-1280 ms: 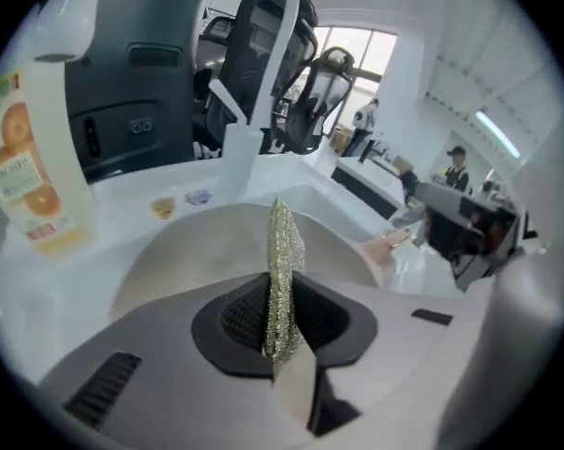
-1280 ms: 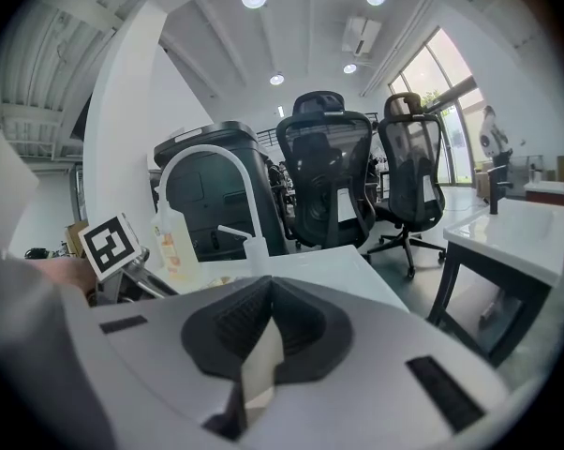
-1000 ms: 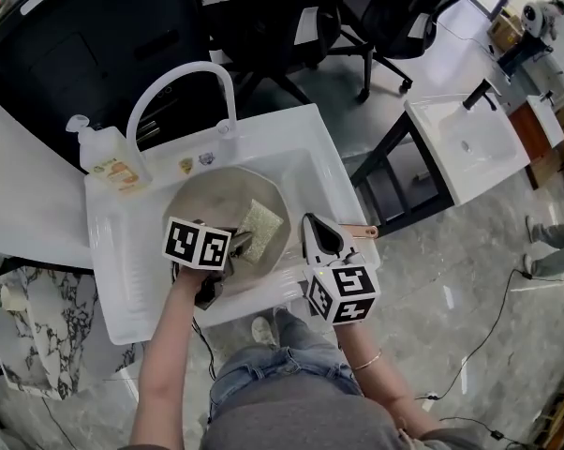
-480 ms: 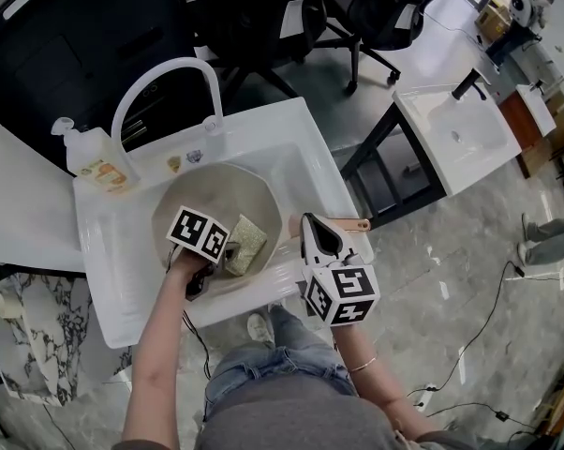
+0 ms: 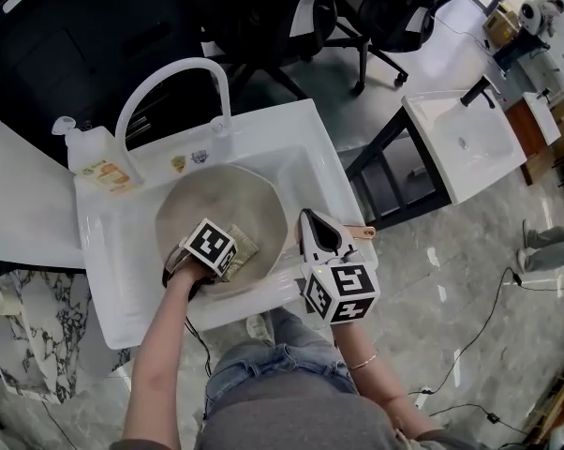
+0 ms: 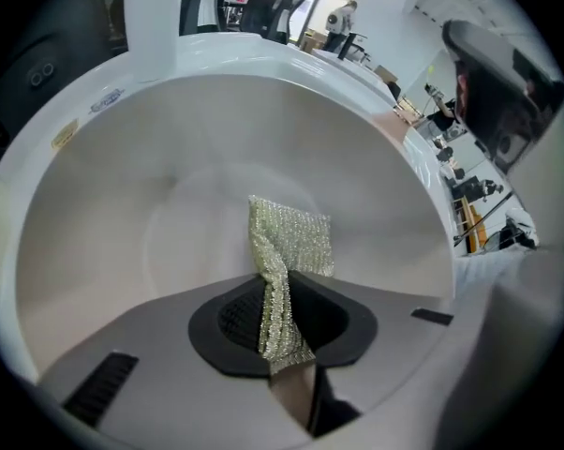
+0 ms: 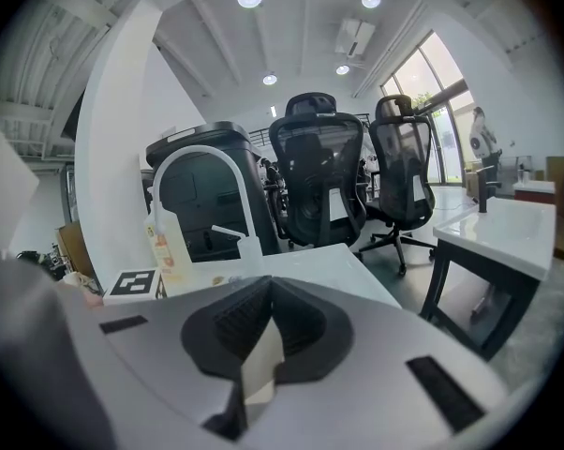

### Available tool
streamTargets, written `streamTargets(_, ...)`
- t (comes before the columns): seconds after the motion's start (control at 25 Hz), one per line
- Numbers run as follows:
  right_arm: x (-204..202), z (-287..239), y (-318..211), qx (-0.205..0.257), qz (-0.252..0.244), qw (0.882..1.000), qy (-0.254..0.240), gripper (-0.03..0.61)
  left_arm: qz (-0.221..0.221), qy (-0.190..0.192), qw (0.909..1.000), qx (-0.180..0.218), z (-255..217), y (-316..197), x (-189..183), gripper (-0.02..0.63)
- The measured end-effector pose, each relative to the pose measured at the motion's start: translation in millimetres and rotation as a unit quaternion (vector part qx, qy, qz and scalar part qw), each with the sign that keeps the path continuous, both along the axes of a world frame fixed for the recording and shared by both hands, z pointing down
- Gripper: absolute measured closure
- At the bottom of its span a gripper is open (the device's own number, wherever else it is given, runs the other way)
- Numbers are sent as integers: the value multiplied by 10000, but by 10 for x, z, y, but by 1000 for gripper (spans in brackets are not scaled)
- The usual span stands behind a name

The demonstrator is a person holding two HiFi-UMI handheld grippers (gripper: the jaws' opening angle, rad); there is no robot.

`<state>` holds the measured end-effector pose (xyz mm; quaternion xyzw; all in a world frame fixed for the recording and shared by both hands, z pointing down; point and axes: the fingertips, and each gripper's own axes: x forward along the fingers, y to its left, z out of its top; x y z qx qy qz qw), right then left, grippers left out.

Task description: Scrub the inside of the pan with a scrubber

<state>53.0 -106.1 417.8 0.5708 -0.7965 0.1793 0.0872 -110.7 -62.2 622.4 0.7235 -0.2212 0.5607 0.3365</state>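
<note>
A round pale pan (image 5: 226, 193) lies in the white sink (image 5: 305, 148). My left gripper (image 5: 233, 257) is inside the pan near its front rim, shut on a yellow-green mesh scrubber (image 5: 245, 249). In the left gripper view the scrubber (image 6: 291, 242) stands pinched between the jaws of the left gripper (image 6: 280, 337) and presses on the pan's inner wall (image 6: 123, 223). At the pan's right rim my right gripper (image 5: 318, 235) is shut on the pan's copper-coloured handle (image 5: 361, 232). In the right gripper view a pale strip of the handle shows between the jaws of the right gripper (image 7: 261, 350).
A white arched faucet (image 5: 170, 75) rises behind the pan, with a soap bottle (image 5: 95, 162) at the sink's back left. A second basin on a dark stand (image 5: 465, 139) is to the right. Black office chairs (image 5: 394, 7) stand beyond.
My left gripper has dragged the scrubber from the pan's right side toward its near rim. The right gripper has stayed at the handle.
</note>
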Motion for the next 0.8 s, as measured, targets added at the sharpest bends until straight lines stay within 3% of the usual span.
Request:
streamTargets(0.44, -63, 14, -117, -31, -133, 9999, 32, 568, 909, -1057, 9898, 302, 26, -115, -329, 551)
streamTargets(0.8, -3, 39, -132, -25, -134, 9999, 17, 568, 1239, -2068, 9685, 626, 49, -344, -681, 551)
